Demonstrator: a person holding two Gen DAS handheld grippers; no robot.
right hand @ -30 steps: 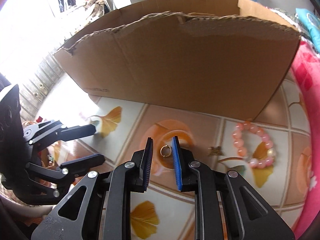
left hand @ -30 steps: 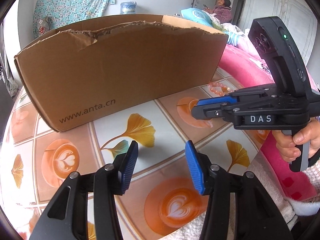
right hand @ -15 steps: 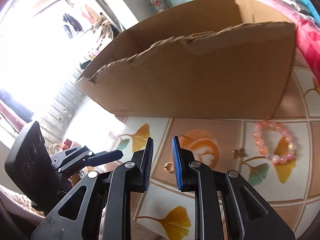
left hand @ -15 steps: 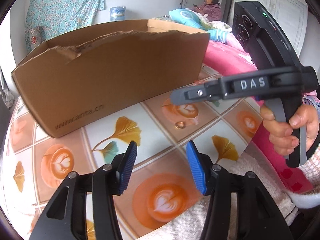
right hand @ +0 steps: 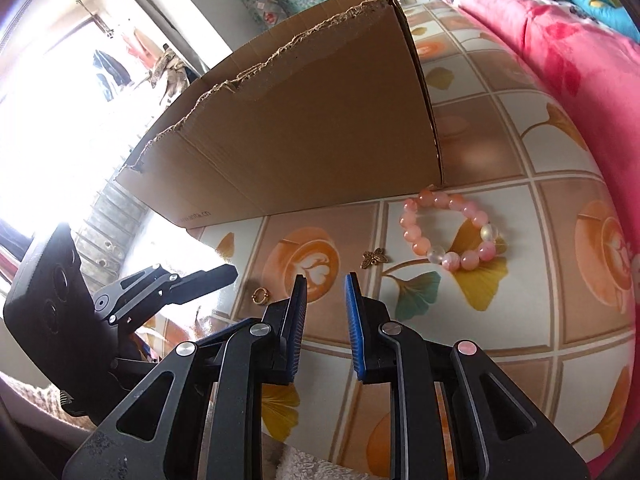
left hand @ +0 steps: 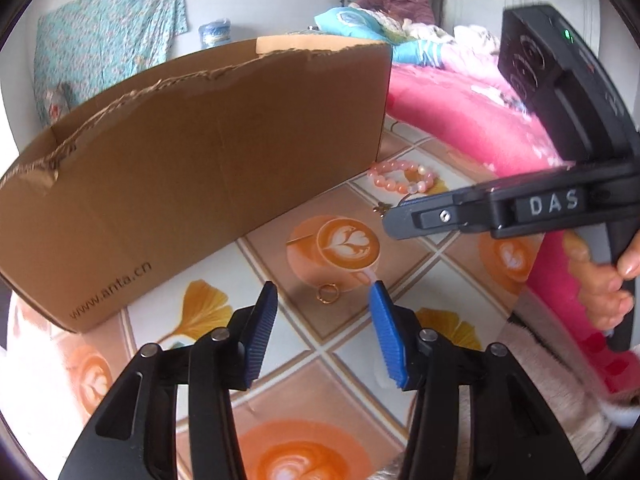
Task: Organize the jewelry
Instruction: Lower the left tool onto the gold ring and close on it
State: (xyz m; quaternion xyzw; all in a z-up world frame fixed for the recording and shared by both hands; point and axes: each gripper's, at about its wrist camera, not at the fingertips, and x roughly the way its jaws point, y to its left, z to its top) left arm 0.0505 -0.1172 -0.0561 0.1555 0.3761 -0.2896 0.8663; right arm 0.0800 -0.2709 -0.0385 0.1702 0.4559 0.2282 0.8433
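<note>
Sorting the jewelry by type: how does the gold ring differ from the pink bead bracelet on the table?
The gold ring is a small, plain metal band; the pink bead bracelet is a far wider loop of round beads, a few of them pale. The ring lies in line with the left gripper's open jaws; the bracelet lies farther off, by the cardboard box's corner. Both lie loose on the patterned tablecloth, outside the box, gripped by nothing.

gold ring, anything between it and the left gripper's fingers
Nothing visible does. The gold ring lies alone on the tablecloth, just ahead of the open left gripper. The right gripper hangs off to the side, and the cardboard box stands further back.
</note>
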